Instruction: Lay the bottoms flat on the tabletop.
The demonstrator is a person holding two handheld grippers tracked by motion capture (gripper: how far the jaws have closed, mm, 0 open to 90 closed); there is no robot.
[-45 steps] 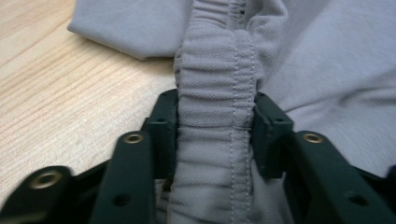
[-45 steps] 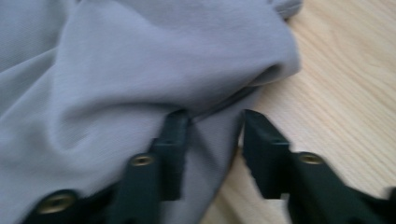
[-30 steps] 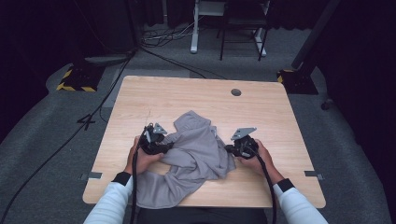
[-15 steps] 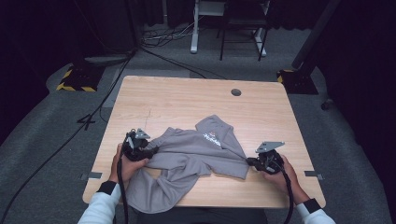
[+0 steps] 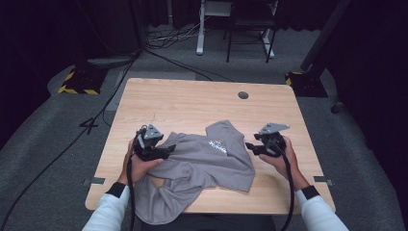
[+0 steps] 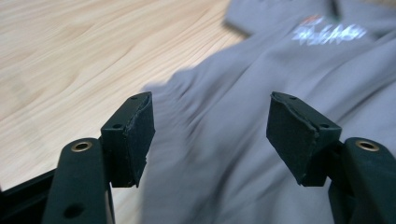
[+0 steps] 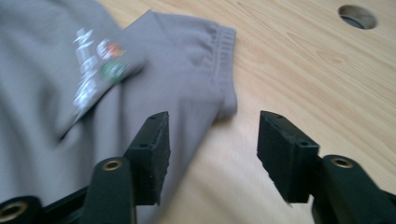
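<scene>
Left gripper (image 5: 169, 149): jaws apart, nothing pinched. In the left gripper view its pads (image 6: 140, 135) stand clear above the grey shirt (image 5: 202, 166), cloth below them and none between. These jaws have just been opening. We read it as a let-go at the shirt's left edge after a sideways pull.

Right gripper (image 5: 249, 146): likewise parted, having just opened, nothing between the jaws. In the right gripper view it hangs over the shirt's right edge, one pad above the fabric, the other above bare wood, near the ribbed hem (image 7: 219, 42) of a sleeve.

The two sit at opposite ends of the garment, which fits a spreading move: each took one side so the cloth would draw flat between them.

Shirt lies on the near half of the wooden table (image 5: 192, 103), chest print (image 5: 217, 145) up, middle roughly flat, still rumpled at the near left, where a fold hangs over the table's front edge. We judge it needs another pull there.

Cable hole (image 5: 243, 95) far right, well apart from the cloth.
</scene>
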